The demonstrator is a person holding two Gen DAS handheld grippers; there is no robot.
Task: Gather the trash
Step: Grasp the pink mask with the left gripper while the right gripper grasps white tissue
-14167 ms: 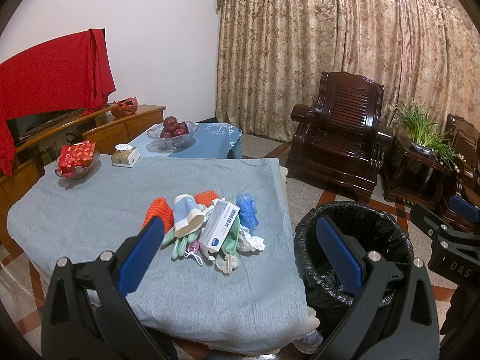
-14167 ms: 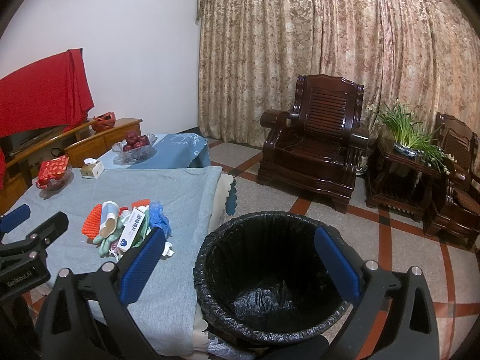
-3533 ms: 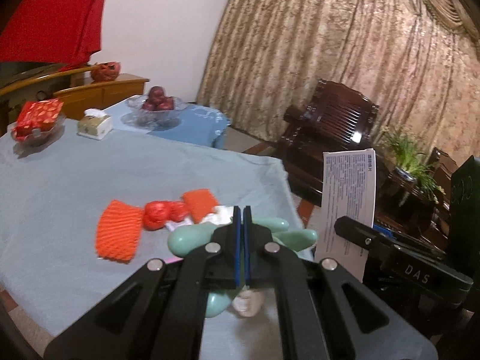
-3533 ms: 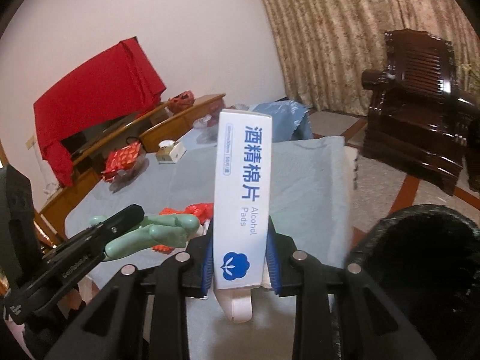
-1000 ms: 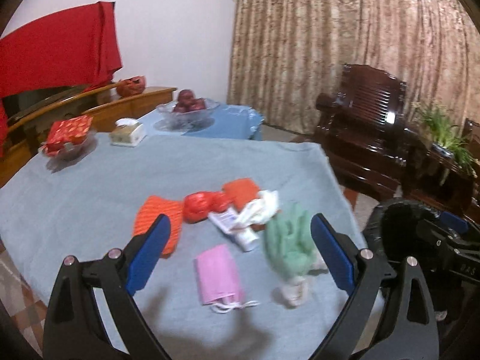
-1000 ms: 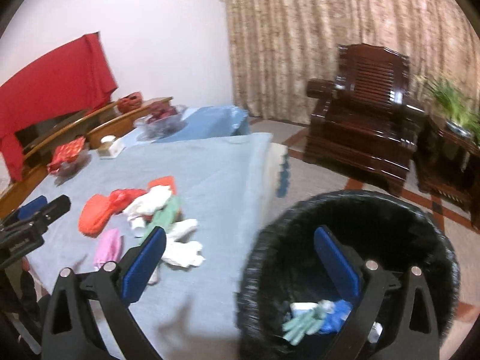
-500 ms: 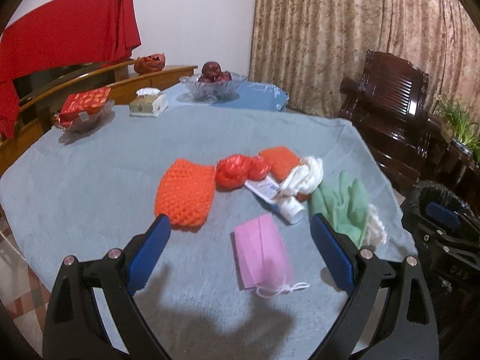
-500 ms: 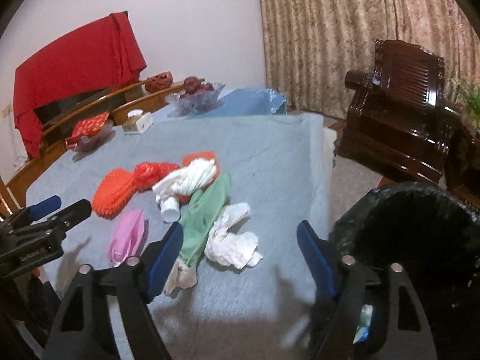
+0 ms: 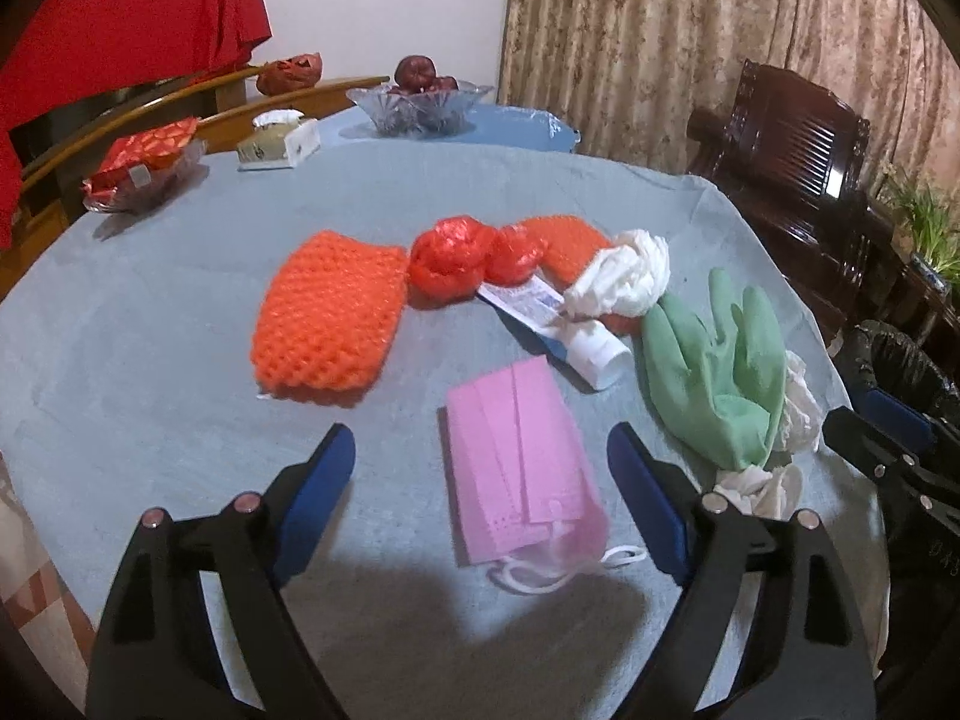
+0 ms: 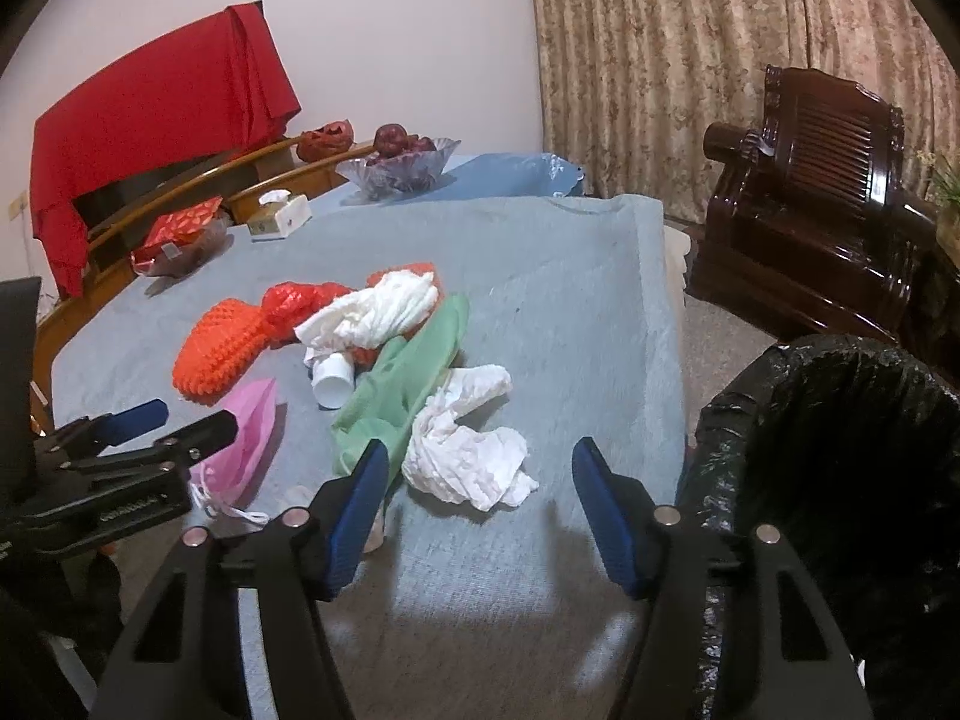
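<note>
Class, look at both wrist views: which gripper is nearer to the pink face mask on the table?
Left. The left gripper has its open jaws either side of the pink face mask. The right gripper is off to the mask's right, over the crumpled white tissue.

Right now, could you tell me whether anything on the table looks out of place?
Yes: litter lies strewn mid-table, including a pink face mask, a green rubber glove, crumpled white tissue, orange foam netting and a tube. Nothing is spilled.
</note>
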